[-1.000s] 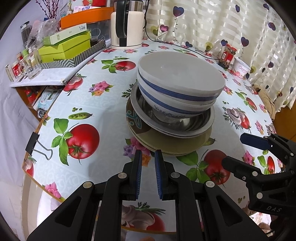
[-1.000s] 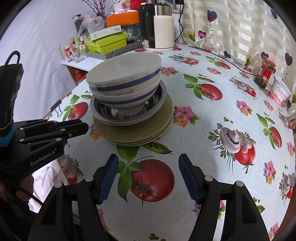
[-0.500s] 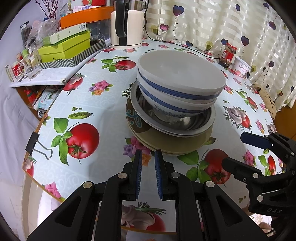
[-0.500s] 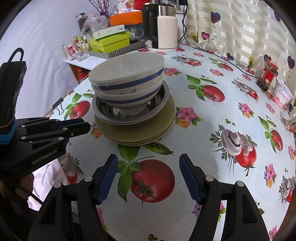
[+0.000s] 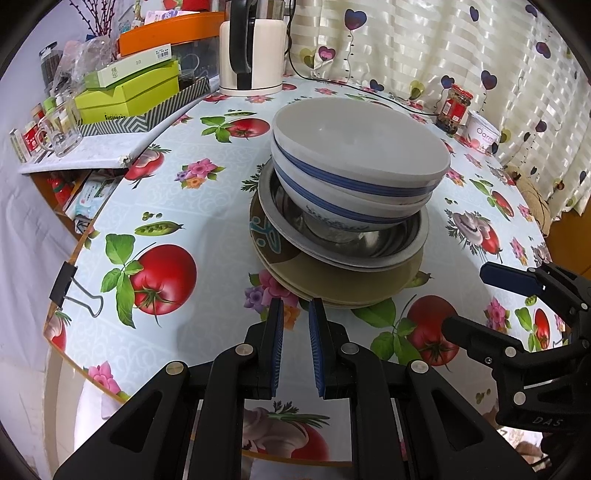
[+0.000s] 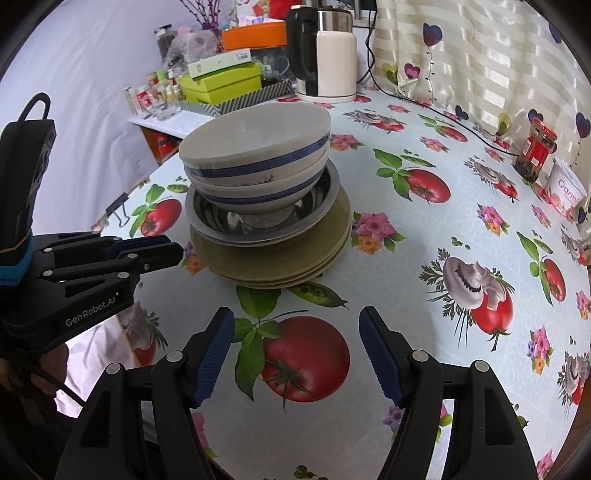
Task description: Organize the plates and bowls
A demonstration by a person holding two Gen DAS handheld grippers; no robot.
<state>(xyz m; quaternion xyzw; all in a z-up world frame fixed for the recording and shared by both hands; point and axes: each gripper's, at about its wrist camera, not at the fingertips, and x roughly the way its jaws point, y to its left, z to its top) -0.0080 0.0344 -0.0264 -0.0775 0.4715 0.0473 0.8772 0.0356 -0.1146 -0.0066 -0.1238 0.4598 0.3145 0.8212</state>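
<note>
A round bench, covered in glossy oilcloth printed with tomatoes, mushrooms and flowers, carries one stack of crockery at its middle. At the bottom of that stack lie flat olive-brown plates; the left wrist view alone shows a teal motif on the top plate's rim. On the plates sits a shallow, shiny steel dish, and in it nest two cream ceramic bowls with blue bands.

Behind the stack stands a cream-and-black electric kettle, with lime-green boxes and an orange bin to its left. To the right of the stack, by the heart-patterned curtain, a red-lidded jar stands beside a white tub reading "Oarm". A black binder clip grips the bench edge left of the stack.

In front of the stack, the left gripper hovers with its ribbed blue pads nearly together and nothing between them; the right wrist view reads "GenRobot.AI" on its body. The right gripper is spread wide and empty over a printed tomato; "DAS" shows on it only in the left wrist view.
</note>
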